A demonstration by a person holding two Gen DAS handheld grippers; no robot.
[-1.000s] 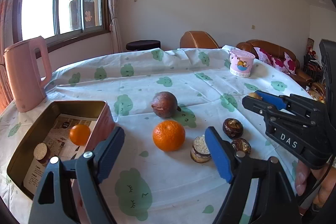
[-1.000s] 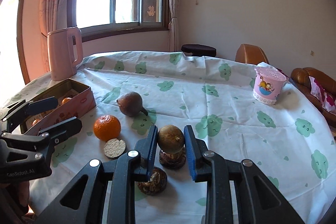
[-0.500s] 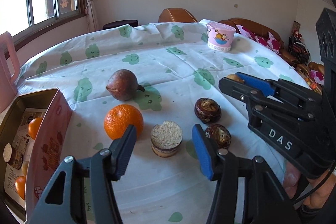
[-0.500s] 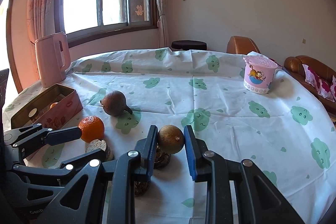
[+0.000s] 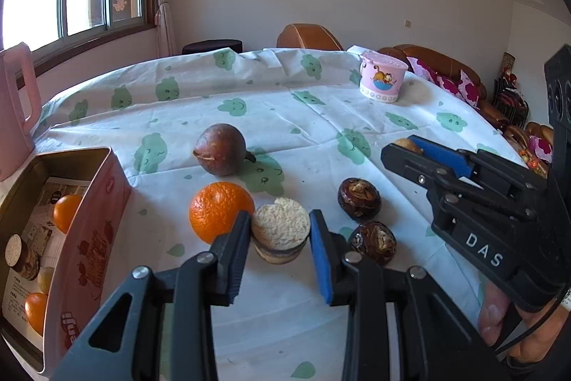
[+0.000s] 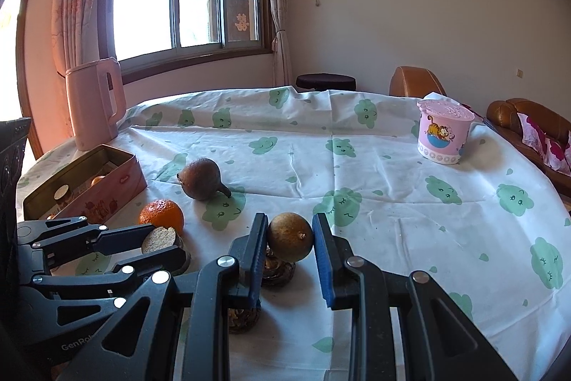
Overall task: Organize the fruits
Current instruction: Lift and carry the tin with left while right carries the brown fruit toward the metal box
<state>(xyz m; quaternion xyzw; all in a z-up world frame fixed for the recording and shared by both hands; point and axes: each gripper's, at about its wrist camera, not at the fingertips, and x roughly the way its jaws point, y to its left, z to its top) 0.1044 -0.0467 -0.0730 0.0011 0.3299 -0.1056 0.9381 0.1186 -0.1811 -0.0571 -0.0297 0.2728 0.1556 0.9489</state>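
Note:
My left gripper [image 5: 279, 224] is closing its jaws around a round brown cake [image 5: 280, 232] with a pale grainy top, and both blue pads lie against its sides on the tablecloth. An orange [image 5: 219, 215] sits just left of it. Behind stands a dark brown fruit with a stem [image 5: 220, 149]. My right gripper [image 6: 291, 231] is shut on a round brown fruit [image 6: 289, 238], held just above two dark wrinkled fruits [image 5: 358, 199]. The open pink tin [image 5: 96, 220] at the left holds small oranges [image 5: 66, 207] and another round cake.
A pink kettle [image 6: 94, 102] stands behind the tin at the table's far left. A pink lidded cup [image 6: 444, 136] stands at the far right. Brown sofas and a chair lie beyond the table edge. A person's fingers [image 5: 490, 320] hold the right gripper.
My left gripper swung right from the tin and orange to the round cake and narrowed its jaws onto it. My right gripper kept its hold on the brown fruit.

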